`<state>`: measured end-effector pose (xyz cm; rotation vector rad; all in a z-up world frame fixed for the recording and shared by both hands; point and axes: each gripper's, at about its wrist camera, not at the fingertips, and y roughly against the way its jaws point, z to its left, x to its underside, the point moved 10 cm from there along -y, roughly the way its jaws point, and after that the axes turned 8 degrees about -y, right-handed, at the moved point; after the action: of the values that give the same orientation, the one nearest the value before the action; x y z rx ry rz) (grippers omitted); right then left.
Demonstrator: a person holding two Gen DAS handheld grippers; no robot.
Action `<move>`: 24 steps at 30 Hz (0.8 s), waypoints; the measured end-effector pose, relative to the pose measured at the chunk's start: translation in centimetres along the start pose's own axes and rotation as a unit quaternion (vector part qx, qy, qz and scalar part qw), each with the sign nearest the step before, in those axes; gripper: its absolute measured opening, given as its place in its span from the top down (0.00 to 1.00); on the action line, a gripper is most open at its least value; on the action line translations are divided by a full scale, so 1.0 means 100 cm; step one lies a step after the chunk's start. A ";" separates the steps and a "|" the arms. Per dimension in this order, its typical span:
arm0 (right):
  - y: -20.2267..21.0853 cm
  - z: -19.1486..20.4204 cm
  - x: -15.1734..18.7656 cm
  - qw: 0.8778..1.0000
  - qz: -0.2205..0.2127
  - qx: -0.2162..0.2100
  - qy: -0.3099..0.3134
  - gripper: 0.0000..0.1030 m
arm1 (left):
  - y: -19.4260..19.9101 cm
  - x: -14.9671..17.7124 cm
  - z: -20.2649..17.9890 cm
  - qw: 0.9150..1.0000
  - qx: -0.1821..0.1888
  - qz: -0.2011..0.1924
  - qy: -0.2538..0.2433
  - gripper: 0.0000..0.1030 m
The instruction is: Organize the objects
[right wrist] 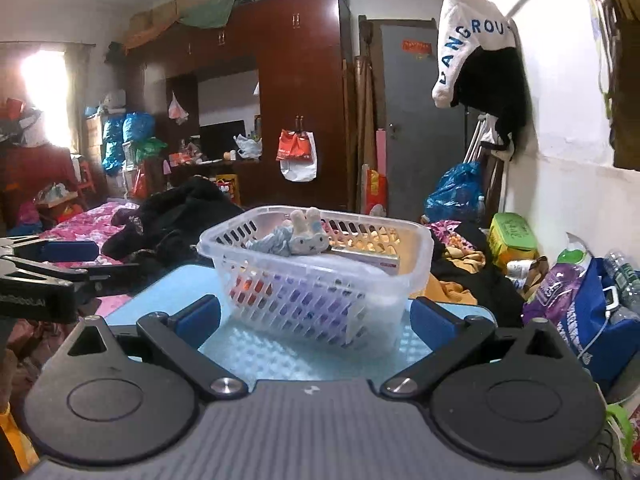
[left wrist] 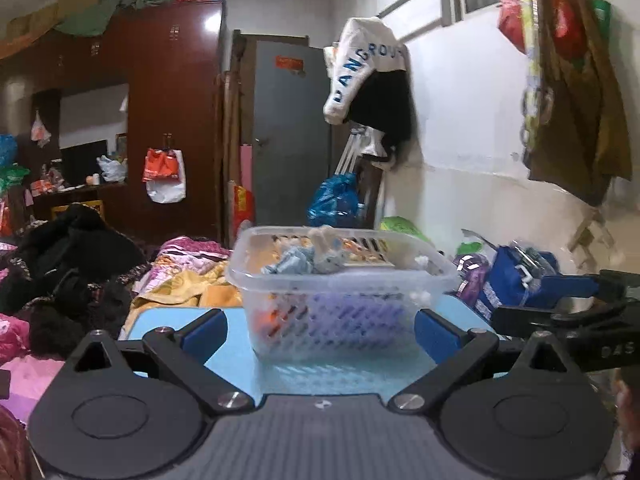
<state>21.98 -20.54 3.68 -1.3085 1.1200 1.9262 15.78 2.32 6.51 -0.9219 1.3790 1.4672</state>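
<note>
Left wrist view, left to right: dark clothes pile at left edge on the bed, floral bedding just right of it. Left gripper at bottom center, fingers spread wide, nothing between the blue pads. Clear plastic basket sits center frame on the light blue table, straight ahead of the gap between the fingers, not touched. Basket holds a small plush toy on top plus blurred colored items lower down, can't tell what. Right of the basket: blue bag, then the right gripper's dark body entering from the right edge.

Right wrist view, left to right: the left gripper pokes in at the left edge, mid height. Right gripper at bottom center, also spread wide and empty. Same basket center frame on the table, plush toy lying on top of a flat box. Dark wardrobe behind, upper center. White and black garment hangs on the wall, upper right. Green box and blue bag at lower right.
</note>
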 end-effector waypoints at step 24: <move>0.004 -0.007 0.002 1.000 -0.001 0.014 -0.021 0.00 | 0.010 0.003 0.006 1.000 -0.004 0.004 0.017 0.02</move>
<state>21.93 -21.40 3.53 -1.2491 1.1207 1.9214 14.79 2.93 6.64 -0.9506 1.4048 1.4696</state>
